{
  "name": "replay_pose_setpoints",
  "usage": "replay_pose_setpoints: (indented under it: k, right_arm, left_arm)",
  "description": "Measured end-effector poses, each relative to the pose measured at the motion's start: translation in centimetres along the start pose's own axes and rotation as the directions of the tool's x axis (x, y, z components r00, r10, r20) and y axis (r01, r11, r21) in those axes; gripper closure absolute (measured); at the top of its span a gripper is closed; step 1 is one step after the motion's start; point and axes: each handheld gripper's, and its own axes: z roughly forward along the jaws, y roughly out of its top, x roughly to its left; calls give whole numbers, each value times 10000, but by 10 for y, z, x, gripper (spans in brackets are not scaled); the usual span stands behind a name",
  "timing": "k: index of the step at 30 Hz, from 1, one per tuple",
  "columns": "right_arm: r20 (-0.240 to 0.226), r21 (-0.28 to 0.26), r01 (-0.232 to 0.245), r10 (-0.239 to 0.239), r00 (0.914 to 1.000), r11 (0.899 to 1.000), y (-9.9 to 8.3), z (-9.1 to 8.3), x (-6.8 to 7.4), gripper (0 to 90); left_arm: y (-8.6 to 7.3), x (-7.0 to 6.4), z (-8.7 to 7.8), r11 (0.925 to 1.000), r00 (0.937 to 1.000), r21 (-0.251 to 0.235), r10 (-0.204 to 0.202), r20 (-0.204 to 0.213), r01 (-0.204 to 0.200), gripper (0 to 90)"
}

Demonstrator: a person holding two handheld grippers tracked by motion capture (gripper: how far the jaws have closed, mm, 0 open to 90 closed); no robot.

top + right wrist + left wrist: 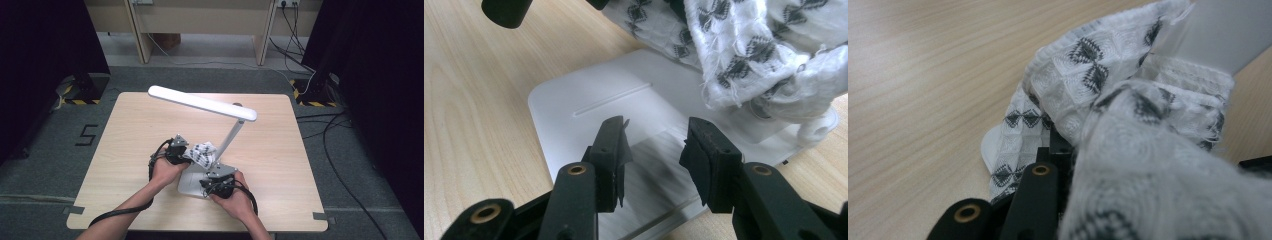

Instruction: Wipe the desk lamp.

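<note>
White desk lamp (202,103) stands on the wood table (130,130), a bit toward 6 o'clock from the middle. Its flat white base (589,107) sits near the person's hands; thin stem (231,134) leans up toward 12, and the long light bar runs from 10 o'clock to 2 o'clock above the table.

A white cloth w/ small black bow shapes (201,153) is bunched up on the base, right by the bottom of the stem.

Left gripper (176,150) is at 9 o'clock of the cloth, touching it. In the left gripper view the cloth (1128,125) is piled over the black jaws, so they look clamped on it, w/ the cloth between them.

Right gripper (218,179) is at 6 o'clock of the base, over its near edge. In the right gripper view its jaws stand apart, nothing between them, just above the base. The cloth (764,55) hangs at 1 o'clock from them, not touching. The left gripper's black tip (506,11) shows at 11 o'clock.

Black cables trail from both grippers back toward the person.
</note>
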Motion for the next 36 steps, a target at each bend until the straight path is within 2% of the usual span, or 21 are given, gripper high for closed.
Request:
replay_pose_setpoints:
  k: [17, 29, 36]
  right_arm:
    - [16, -17, -1, 1, 10000, 10000, 0, 0, 0, 600]
    - [44, -29, -15, 15, 10000, 10000, 0, 0, 0, 600]
    - [55, -48, -20, 20, 10000, 10000, 0, 0, 0, 602]
  left_arm:
    - [-4, 7, -3, 9998, 10000, 214, -9, -76, 10, 828]
    - [-13, 1, -7, 9985, 9994, 421, 338, 8, -338, 827]
    - [-18, -1, -10, 9981, 9992, 471, 392, 32, -393, 827]
